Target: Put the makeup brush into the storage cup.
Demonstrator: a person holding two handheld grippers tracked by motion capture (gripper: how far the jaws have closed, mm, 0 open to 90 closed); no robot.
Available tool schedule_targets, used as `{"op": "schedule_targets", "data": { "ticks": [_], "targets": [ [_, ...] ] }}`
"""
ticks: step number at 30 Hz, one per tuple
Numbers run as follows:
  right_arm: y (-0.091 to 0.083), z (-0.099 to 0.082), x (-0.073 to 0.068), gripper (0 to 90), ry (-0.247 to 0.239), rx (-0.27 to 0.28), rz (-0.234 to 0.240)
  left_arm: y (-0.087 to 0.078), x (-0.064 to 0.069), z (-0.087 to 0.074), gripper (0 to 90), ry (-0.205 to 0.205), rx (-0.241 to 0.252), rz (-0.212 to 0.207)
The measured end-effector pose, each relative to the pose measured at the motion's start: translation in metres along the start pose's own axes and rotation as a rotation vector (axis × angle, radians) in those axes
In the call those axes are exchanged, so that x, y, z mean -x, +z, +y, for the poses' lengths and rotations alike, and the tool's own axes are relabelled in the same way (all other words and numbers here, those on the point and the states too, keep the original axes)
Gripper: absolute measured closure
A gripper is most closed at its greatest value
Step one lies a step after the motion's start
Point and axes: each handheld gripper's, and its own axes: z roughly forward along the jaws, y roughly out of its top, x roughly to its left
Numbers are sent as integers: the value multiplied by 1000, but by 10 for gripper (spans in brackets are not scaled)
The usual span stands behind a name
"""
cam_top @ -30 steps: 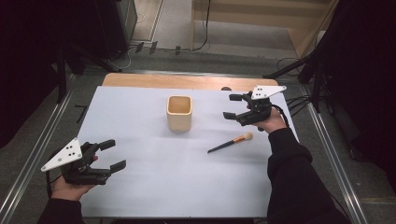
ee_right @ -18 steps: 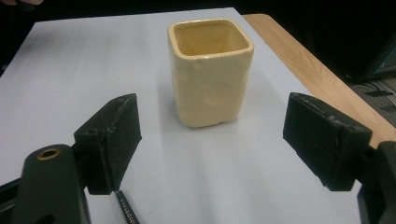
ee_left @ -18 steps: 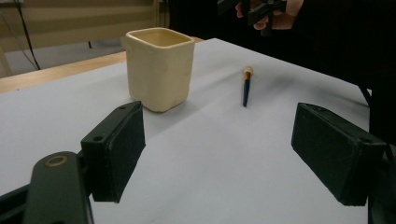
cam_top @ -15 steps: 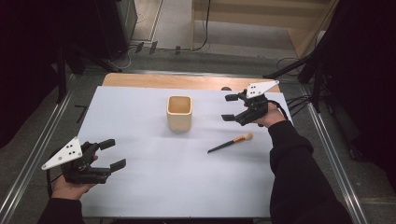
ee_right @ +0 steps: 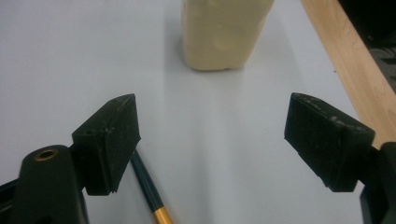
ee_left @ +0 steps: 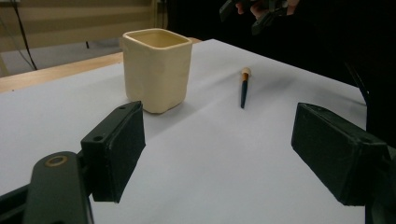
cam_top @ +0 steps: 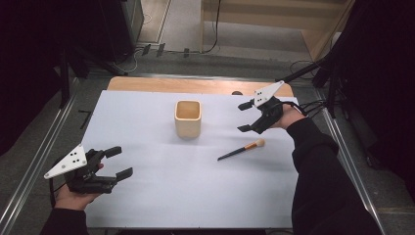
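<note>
My right gripper (cam_top: 247, 116), jaws spread, hovers right of centre above the makeup brush (cam_top: 241, 150) lying on the surface (cam_top: 147, 127) beside the cream cup (cam_top: 188, 118), ready to grab it, while my left gripper (cam_top: 119, 162) waits spread at lower left.

Open sheet (cam_top: 161, 196); cup (cam_top: 188, 119) mid-table

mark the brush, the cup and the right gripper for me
brush (cam_top: 241, 150): high view, middle of its dark handle.
cup (cam_top: 188, 126): high view, front wall below the rim.
right gripper (cam_top: 245, 117): high view, midway between its open jaw tips.
</note>
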Motion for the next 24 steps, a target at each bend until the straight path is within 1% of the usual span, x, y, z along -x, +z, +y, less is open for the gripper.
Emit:
{"op": "schedule_targets", "data": {
  "ticks": [3, 4, 6, 7, 10, 14, 16, 17, 18, 19, 20, 22, 23, 24],
  "targets": [
    [-2, 5, 0, 187, -15, -51, 17, 2, 0, 0, 180, 6, -16, -3],
    [-2, 8, 0, 185, -28, -81, 18, 2, 0, -1, 181, 7, -18, -2],
    [-1, 11, -2, 186, -54, -115, 28, 2, 0, -1, 180, 5, -18, -1],
    [0, 13, -2, 189, -62, -123, 34, 1, 0, 0, 181, 6, -17, 0],
    [2, 17, -4, 204, -107, -204, 43, 0, 0, 0, 181, 6, -8, 3],
    [5, 19, -6, 203, -109, -236, 42, -1, 0, 0, 181, 4, -8, 5],
    [9, 20, -7, 199, -128, -277, 42, -1, 1, 0, 181, 9, -4, 2],
    [11, 20, -8, 197, -143, -310, 47, -2, 1, 0, 180, 7, 1, 0],
    [14, 21, -9, 193, -170, -345, 34, -2, 1, 0, 181, 7, 2, 1],
    [14, 21, -9, 193, -170, -345, 34, -2, 1, 0, 181, 7, 2, 1],
    [19, 23, -12, 197, -186, -401, 41, -2, 0, -1, 181, 3, 1, 4],
    [23, 24, -14, 202, -203, -431, 58, -2, -1, -1, 180, 1, 1, 7],
    [25, 25, -15, 207, -202, -446, 68, -2, -1, 0, 181, 3, 2, 7],
    [27, 25, -15, 210, -220, -455, 75, -2, 0, 0, 181, 2, 1, 7]
  ]
}}
